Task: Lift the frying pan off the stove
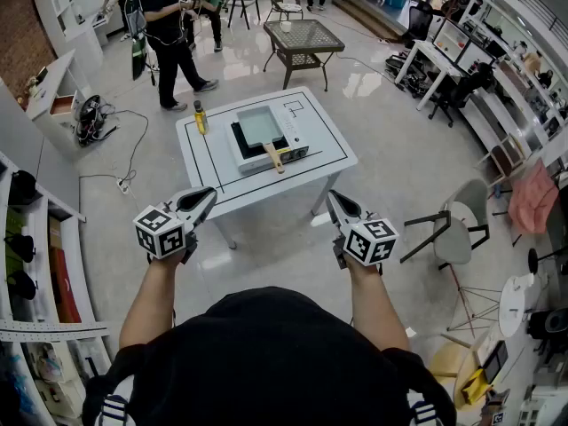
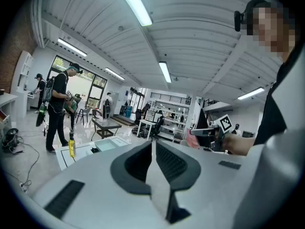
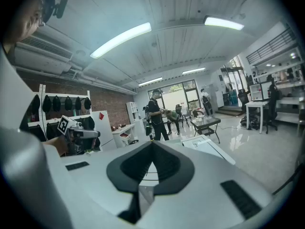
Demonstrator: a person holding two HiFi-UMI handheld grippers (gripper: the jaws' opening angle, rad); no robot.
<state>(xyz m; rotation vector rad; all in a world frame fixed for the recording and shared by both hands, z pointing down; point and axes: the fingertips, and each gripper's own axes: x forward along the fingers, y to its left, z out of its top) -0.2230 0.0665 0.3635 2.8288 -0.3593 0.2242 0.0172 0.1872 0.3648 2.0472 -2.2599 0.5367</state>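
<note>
A rectangular pale-green frying pan [image 1: 259, 126] with a wooden handle [image 1: 276, 157] sits on a portable stove [image 1: 295, 137] on a white table [image 1: 213, 162] well ahead of me. My left gripper [image 1: 211, 193] and right gripper [image 1: 332, 197] are held side by side in the air short of the table's near edge. Both are shut with nothing in them. In the left gripper view the shut left gripper [image 2: 153, 144] points toward the table [image 2: 83, 150] and the pan [image 2: 108, 144]. The right gripper [image 3: 152, 143] likewise shows its pads together and empty.
A yellow bottle [image 1: 201, 118] stands at the table's left edge. Beyond it are a black lattice table [image 1: 303, 37] and several people [image 1: 169, 34]. A grey chair [image 1: 454, 230] is at the right, shelves [image 1: 27, 238] and floor cables [image 1: 124, 162] at the left.
</note>
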